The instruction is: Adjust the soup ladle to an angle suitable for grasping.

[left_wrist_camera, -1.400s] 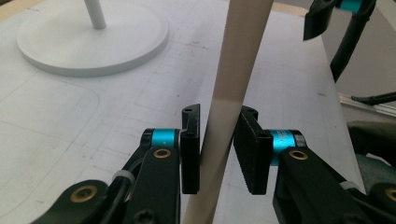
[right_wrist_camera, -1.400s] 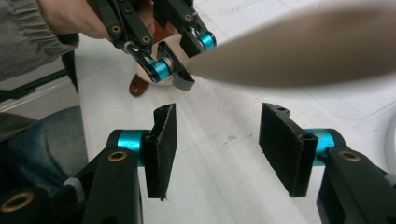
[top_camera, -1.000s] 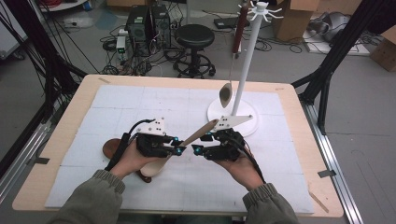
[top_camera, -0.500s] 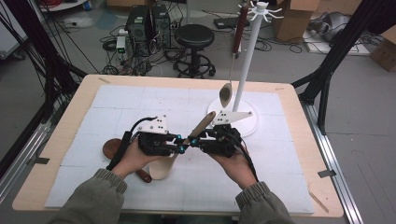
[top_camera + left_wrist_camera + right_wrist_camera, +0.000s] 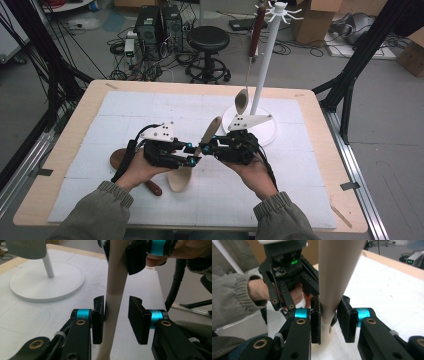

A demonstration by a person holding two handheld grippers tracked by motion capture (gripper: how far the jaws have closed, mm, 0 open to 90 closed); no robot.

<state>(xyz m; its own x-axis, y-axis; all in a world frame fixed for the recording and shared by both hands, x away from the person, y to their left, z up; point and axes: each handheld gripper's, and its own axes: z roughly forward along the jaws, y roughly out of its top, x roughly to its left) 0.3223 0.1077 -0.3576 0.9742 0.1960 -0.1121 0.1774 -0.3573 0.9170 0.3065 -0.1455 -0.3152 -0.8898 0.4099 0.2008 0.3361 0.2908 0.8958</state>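
A pale wooden spoon (image 5: 208, 134) slants up between two grippers that face each other over the white mat (image 5: 300, 200). Its bowl (image 5: 180, 180) hangs low and its handle tip points up and right. My right gripper (image 5: 208, 146) has just been closing, and its pads press the handle (image 5: 329, 290) from both sides. My left gripper (image 5: 193, 156) has just been opening. The handle (image 5: 113, 302) rests against one pad and a gap shows at the other pad (image 5: 136, 317). In the left gripper view the right gripper (image 5: 130, 255) grips the handle higher up.
A white hook stand (image 5: 262, 65) rises from a round base (image 5: 272, 135) right behind the grippers. A spoon (image 5: 242, 101) hangs from it. A dark wooden spoon (image 5: 119, 160) lies on the mat under the left hand. A stool and computers stand beyond the table's far edge.
The right jaws have closed onto the spoon's handle and the left jaws have parted from it. The handle now stands a little more upright. Both hands stayed about where they were.
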